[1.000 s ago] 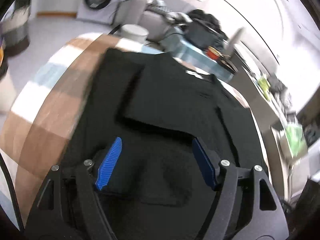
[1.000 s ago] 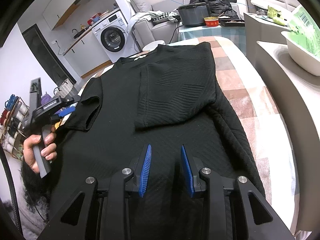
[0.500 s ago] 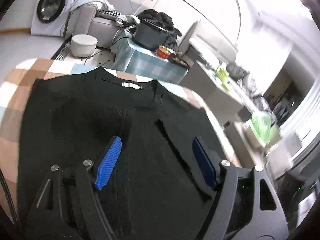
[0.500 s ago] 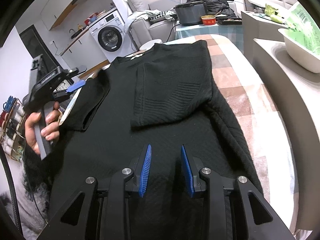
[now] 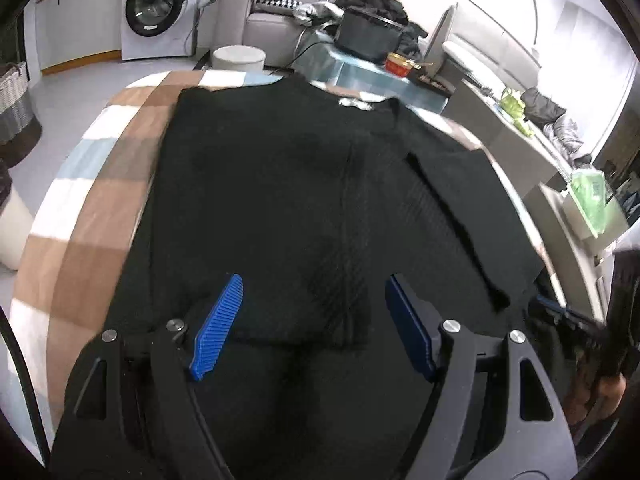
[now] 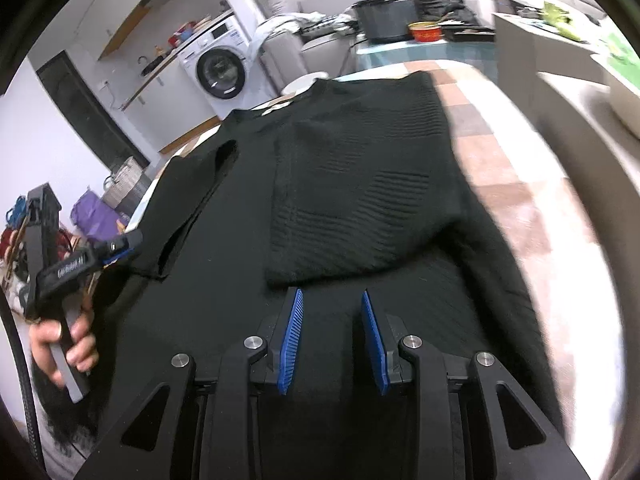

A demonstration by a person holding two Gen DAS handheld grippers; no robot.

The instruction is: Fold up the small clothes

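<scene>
Over the checked surface (image 5: 80,216) in the left wrist view, we see the black sweater (image 5: 280,208) spread flat, collar far from us; our left gripper (image 5: 314,324) hangs above its middle, fingers wide and holding nothing. A second ago this view showed a sleeve still out; both now lie folded inward. From the right wrist view, our right gripper (image 6: 332,340) hovers over the hem, fingers narrow and empty, so we judge the lengthwise fold comes next

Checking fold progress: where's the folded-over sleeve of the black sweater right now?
In the right wrist view the sleeve lies folded across the black sweater's right half, its cuff edge just beyond the right gripper.
</scene>
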